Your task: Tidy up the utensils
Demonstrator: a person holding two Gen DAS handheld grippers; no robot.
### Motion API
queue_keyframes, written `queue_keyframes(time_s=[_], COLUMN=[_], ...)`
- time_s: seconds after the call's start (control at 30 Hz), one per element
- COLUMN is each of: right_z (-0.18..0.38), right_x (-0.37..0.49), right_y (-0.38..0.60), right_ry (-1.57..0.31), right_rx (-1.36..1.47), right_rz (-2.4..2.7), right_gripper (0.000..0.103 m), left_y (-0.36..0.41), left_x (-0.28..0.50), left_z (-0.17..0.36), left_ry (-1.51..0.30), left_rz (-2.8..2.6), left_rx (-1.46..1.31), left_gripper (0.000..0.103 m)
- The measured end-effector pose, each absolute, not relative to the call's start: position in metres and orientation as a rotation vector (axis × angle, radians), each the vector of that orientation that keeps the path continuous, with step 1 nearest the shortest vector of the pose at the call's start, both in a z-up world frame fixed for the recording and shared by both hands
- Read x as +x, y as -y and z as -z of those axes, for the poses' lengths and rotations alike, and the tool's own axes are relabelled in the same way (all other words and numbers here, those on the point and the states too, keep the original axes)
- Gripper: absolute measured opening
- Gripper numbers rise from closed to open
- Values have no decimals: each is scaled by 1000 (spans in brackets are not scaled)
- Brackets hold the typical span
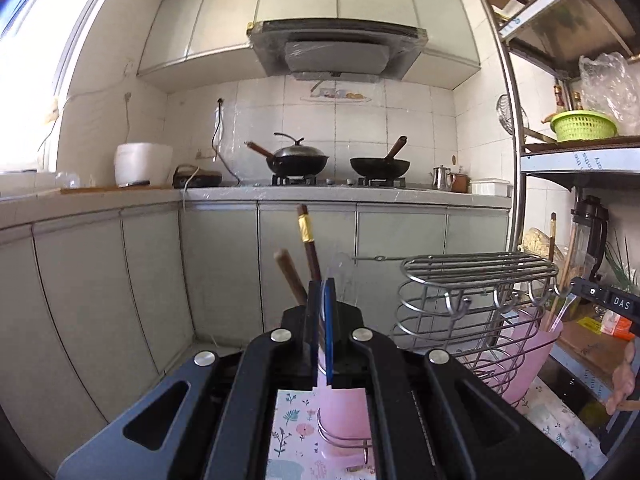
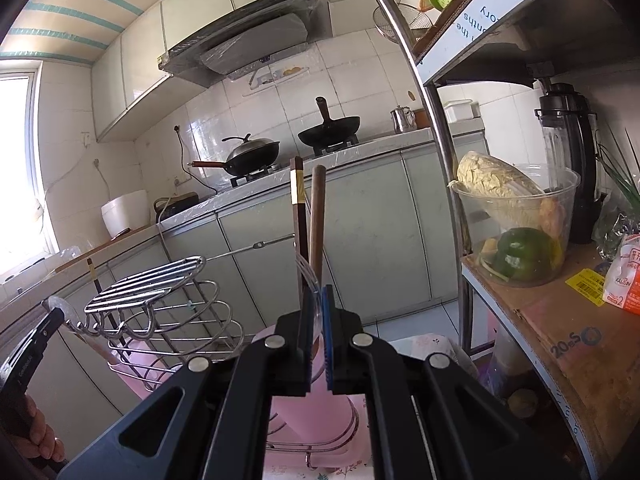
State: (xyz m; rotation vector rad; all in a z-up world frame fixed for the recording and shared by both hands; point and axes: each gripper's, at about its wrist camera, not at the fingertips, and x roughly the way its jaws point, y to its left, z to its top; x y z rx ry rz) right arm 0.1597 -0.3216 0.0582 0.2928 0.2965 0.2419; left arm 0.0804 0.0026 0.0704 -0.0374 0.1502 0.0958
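Note:
My left gripper (image 1: 322, 300) is shut on utensils: a dark chopstick with a gold band (image 1: 307, 236), a brown wooden chopstick (image 1: 289, 274) and a clear plastic spoon (image 1: 341, 270) stand up from its jaws, above a pink cup (image 1: 344, 408). My right gripper (image 2: 319, 304) is shut on a like bundle: a gold-banded chopstick (image 2: 297, 208), a brown wooden chopstick (image 2: 318, 216) and a clear plastic utensil (image 2: 310, 276), above a pink cup (image 2: 316, 412). A wire utensil rack (image 1: 476, 300) with pink cups stands between them; it also shows in the right wrist view (image 2: 160, 304).
A floral mat (image 1: 292, 424) lies under the rack. A metal shelf post (image 2: 436, 140) and a cardboard-lined shelf (image 2: 560, 320) with a vegetable bowl (image 2: 520, 224) stand on the right. The kitchen counter (image 1: 344, 194) with two woks (image 1: 298, 160) is behind.

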Motion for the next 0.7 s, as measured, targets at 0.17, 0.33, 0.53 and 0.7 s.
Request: queue_keyframes(time_s=[0.17,0.33,0.53,0.7], right_z=[-61,-65,-73,-84], right_x=[168,187,217,233], right_y=[321,320,316,310], right_ry=[-320,-362,-459,-513], right_rx=[293,298,312,297], right_rz=[-249,-268,-323,-341], right_gripper=[4,4,4,5], left_y=[-27,-42,-43,-50], left_x=[94,115,141,163], left_z=[-69,-71,-79,-86], left_ry=[-201,-240,-302,-401], left_rz=[-109,-98,-59,-12], left_rx=[-136,-182,-192,-258], left_gripper=[1,1,1,1])
